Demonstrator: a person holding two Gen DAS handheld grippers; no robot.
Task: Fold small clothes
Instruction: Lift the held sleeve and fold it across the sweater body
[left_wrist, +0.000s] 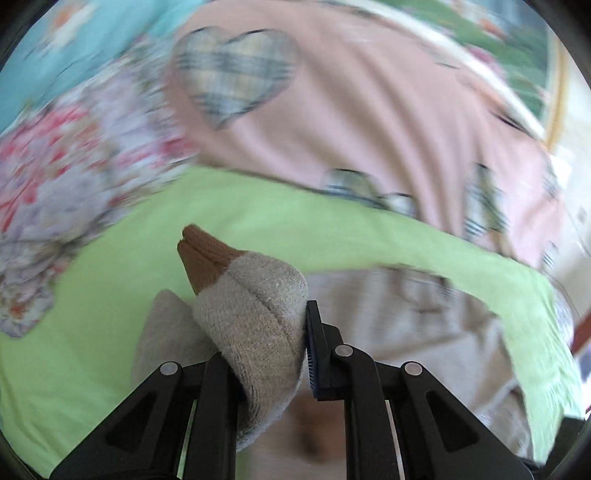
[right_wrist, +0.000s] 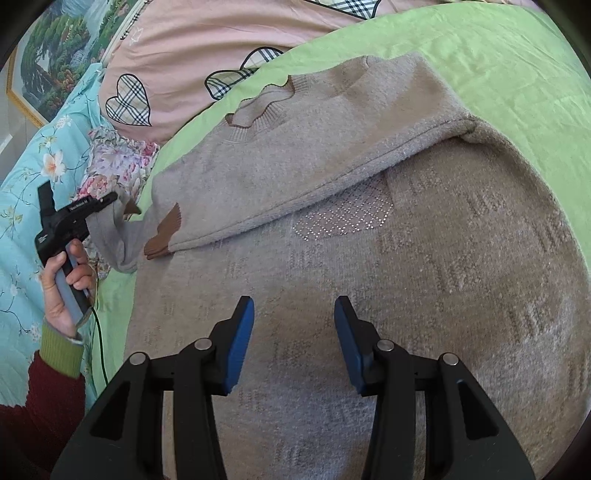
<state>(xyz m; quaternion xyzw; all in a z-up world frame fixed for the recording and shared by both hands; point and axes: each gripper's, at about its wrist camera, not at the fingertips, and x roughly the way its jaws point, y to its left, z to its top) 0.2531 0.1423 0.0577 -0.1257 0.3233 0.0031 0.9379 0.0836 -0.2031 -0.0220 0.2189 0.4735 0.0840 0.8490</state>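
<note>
While right claw hovers, sleeve fills left claw.

L wrist cam close on sleeve, R above sweater

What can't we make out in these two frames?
- Left wrist view: the left gripper left finger, wrapped by the sleeve.
- Left wrist view: the bedding, motion-blurred.
- Right wrist view: the sweater hem, hidden by the open right gripper and bottom edge.

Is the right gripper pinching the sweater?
No, the right gripper has its blue fingers spread wide apart, with only flat grey sweater showing in the gap.
</note>
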